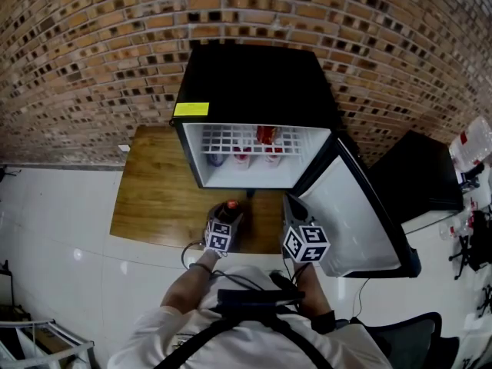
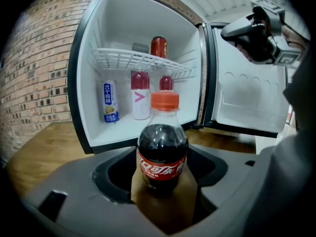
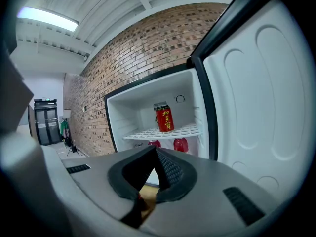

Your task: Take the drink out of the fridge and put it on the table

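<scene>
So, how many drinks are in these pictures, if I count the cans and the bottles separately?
Cans: 2 (red can, blue and white can)
Bottles: 3 (cola bottle, white bottle, red bottle, partly hidden)
Total: 5

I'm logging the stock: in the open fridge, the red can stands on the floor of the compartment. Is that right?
Not quite. The red can stands on the wire shelf, not on the compartment floor, as the left gripper view shows. The fridge is open, as you said.
</scene>
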The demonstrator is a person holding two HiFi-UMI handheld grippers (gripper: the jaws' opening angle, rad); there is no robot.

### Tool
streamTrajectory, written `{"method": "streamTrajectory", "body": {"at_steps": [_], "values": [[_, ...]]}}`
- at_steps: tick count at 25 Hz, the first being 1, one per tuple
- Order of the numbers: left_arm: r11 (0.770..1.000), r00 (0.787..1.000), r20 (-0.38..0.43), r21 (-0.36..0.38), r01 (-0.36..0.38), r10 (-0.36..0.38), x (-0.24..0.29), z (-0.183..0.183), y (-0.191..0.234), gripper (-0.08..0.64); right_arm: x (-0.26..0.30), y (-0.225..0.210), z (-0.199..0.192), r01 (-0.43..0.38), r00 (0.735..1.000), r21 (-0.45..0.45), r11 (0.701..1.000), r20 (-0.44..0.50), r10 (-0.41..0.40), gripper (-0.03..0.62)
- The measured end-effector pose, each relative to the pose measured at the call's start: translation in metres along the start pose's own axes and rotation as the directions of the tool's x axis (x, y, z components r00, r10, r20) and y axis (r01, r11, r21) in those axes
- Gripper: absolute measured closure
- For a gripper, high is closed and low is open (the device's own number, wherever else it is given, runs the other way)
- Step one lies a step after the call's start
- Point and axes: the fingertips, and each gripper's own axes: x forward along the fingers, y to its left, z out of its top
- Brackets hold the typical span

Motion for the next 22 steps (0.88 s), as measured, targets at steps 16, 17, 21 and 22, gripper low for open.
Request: {"method": "streamTrajectory", "body": {"at_steps": [16, 17, 21, 22], "values": [[0.993, 0.958, 0.260, -0.034, -0.113, 0.118, -0.143, 0.134, 0.029, 0.557, 0.008, 0.036, -0.014, -0.058, 0.998, 0.000, 0.998, -0.028, 0.058, 0.578], [0.992, 0.958, 0.260, -0.042, -0.115, 0.122, -0.146, 0.138, 0.029, 0.557, 0.008, 0.037, -0.014, -0.060, 0.998, -0.002, 0.998, -0.031, 0.060, 0.578], [0.989, 0.958, 0.255, -0.097, -0.109, 0.130, -0.152, 0.146, 0.032, 0.557, 0.006, 0.037, -0.018, -0.061, 0.997, -0.005, 0.998, -0.043, 0.060, 0.578], [0.989, 0.956, 0.262, -0.106, -0.105, 0.129, -0.153, 0.149, 0.032, 0.557, 0.006, 0.037, -0.019, -0.062, 0.997, -0.007, 0.998, -0.046, 0.061, 0.578]]}}
